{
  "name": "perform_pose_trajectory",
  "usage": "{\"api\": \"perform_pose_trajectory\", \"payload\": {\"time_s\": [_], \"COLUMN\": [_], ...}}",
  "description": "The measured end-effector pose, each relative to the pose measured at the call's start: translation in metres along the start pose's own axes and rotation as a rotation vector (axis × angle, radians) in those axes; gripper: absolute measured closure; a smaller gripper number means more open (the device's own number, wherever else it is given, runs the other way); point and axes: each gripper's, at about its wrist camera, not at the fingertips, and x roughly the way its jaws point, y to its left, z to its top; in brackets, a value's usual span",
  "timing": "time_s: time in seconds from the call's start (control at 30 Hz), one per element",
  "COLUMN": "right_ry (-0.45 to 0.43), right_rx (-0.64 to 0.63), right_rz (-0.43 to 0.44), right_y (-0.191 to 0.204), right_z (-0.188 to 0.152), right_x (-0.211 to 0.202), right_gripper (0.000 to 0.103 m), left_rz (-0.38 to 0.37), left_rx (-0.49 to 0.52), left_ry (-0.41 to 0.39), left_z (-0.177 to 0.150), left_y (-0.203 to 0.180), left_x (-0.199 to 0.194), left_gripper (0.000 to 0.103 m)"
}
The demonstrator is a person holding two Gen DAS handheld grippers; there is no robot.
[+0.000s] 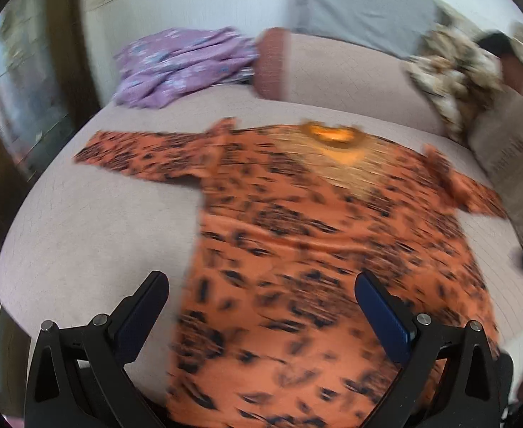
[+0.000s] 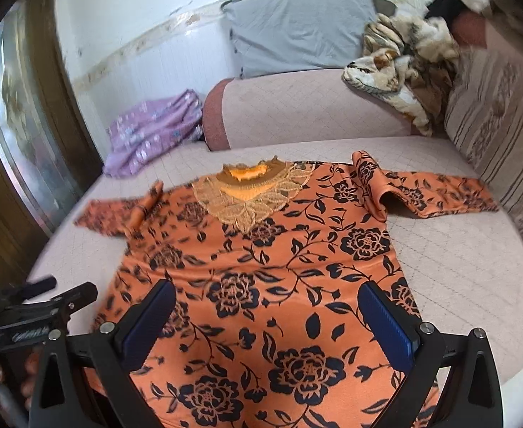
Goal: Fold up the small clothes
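Observation:
An orange top with a black flower print (image 2: 282,260) lies flat and face up on the pink quilted bed (image 2: 457,271), sleeves spread to both sides, lace collar at the far end. It also shows, blurred, in the left wrist view (image 1: 315,235). My right gripper (image 2: 266,306) is open and empty above the top's lower half. My left gripper (image 1: 261,303) is open and empty over the top's lower left edge; it also shows at the left of the right wrist view (image 2: 43,303).
A crumpled purple flowered cloth (image 2: 154,128) lies at the far left of the bed. A pink bolster (image 2: 307,107), a grey pillow (image 2: 297,28) and a brown-white blanket (image 2: 404,60) lie at the back. A striped cushion (image 2: 504,132) runs along the right. A dark door frame (image 2: 18,107) stands left.

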Motion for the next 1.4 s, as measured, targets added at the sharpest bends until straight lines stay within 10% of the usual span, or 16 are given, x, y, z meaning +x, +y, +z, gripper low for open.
{"api": "perform_pose_trajectory", "payload": {"time_s": [0.3, 0.4, 0.73, 0.9, 1.03, 1.13, 1.4], "right_ry": [-0.043, -0.061, -0.052, -0.061, 0.014, -0.01, -0.266], "right_rx": [0.645, 0.853, 0.971, 0.945, 0.905, 0.828, 0.366], "right_rz": [0.037, 0.014, -0.15, -0.231, -0.319, -0.309, -0.013], "right_y": [-0.234, -0.314, -0.429, -0.445, -0.457, -0.446, -0.239], "right_z": [0.026, 0.029, 0.063, 0.079, 0.092, 0.119, 0.263], "right_x": [0.029, 0.049, 0.134, 0.153, 0.162, 0.152, 0.08], "right_gripper": [0.003, 0.019, 0.037, 0.045, 0.098, 0.098, 0.098], "left_rz": [0.287, 0.346, 0.346, 0.336, 0.346, 0.347, 0.34], "left_rx": [-0.315, -0.347, -0.398, -0.396, -0.384, -0.38, -0.382], "left_ry": [0.117, 0.12, 0.053, 0.028, 0.015, 0.009, -0.002], "left_z": [0.025, 0.024, 0.006, 0.006, 0.004, 0.004, 0.002], "left_y": [0.144, 0.163, 0.182, 0.183, 0.181, 0.18, 0.181], "left_x": [0.101, 0.12, 0.152, 0.155, 0.153, 0.151, 0.15], "left_gripper": [0.0, 0.0, 0.0, 0.0, 0.0, 0.0, 0.0]}}
